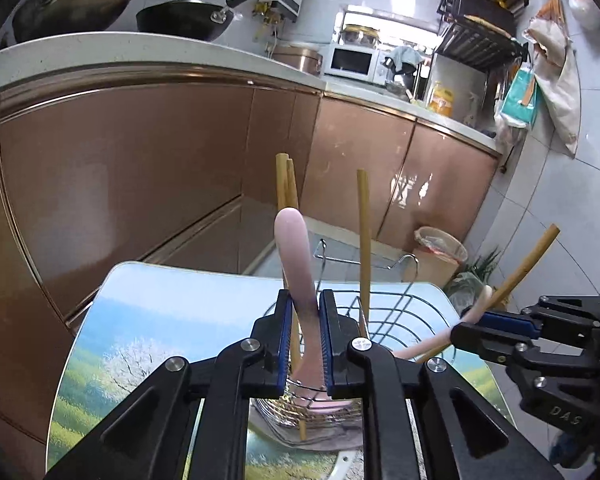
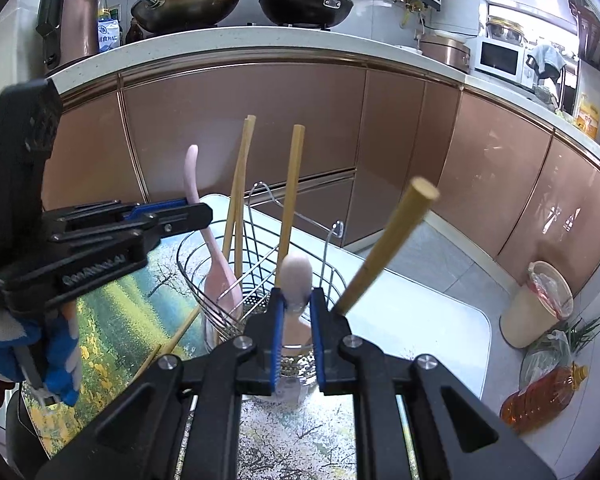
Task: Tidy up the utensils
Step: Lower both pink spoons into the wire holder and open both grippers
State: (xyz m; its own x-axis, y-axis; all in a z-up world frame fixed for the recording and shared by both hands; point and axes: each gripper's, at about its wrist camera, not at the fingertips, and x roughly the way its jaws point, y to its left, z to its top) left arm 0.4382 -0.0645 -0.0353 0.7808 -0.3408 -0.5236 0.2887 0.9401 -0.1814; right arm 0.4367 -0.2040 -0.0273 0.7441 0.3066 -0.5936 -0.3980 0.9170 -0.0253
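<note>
A wire utensil basket (image 1: 388,312) (image 2: 204,276) stands on a small table with a landscape print (image 1: 148,320) (image 2: 116,320). Bamboo chopsticks (image 1: 364,240) (image 2: 292,192) stand upright in it. My left gripper (image 1: 305,320) (image 2: 196,210) is shut on a pink spoon (image 1: 296,256) (image 2: 220,280), whose bowl sits low in the basket's left compartment. My right gripper (image 2: 296,308) (image 1: 466,326) is shut on a beige spoon (image 2: 296,276) (image 1: 440,340) together with a bamboo chopstick (image 2: 384,248) (image 1: 520,268), held over the basket's right side.
Two loose chopsticks (image 2: 168,348) lie on the table left of the basket. Brown kitchen cabinets (image 1: 140,168) run behind, with pans (image 2: 304,4) on the counter. A bin (image 2: 540,304), an oil bottle (image 2: 540,396) and greens stand on the tiled floor at the right.
</note>
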